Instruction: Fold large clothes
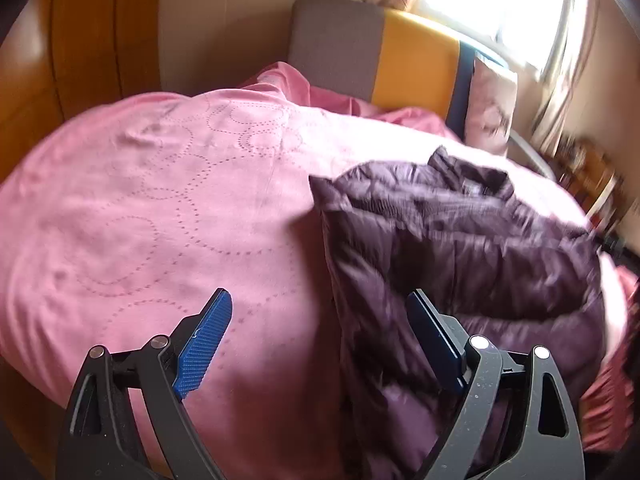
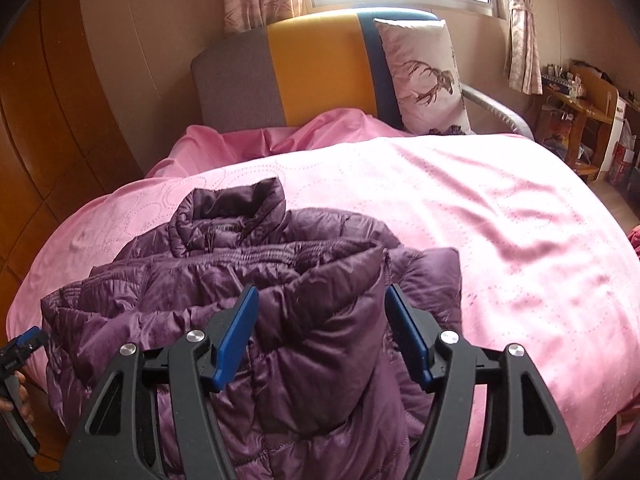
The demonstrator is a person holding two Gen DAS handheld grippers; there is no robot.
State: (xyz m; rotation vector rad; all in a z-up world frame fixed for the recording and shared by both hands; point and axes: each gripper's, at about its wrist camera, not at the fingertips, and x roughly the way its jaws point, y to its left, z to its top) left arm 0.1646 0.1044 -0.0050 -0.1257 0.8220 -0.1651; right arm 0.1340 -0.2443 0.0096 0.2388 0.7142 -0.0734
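Purple puffer jacket (image 2: 240,280) heaped on pink bed (image 2: 500,220), lower centre, right gripper (image 2: 322,314) jaws straddling a fold, grip unclear, left gripper (image 1: 320,320) jaws wide, empty.

We look down along each tool from close above the bed (image 1: 140,200), both views sharing the purple jacket (image 2: 280,280) and headboard (image 2: 312,72).

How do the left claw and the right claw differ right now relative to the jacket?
The left claw stands wider, with only pink bedcover and the jacket's edge between its pads; the right claw is narrower and straddles a puffy fold of the jacket. The left sits off the jacket's side, the right above its middle. Both have blue pads and point downward at the bed.
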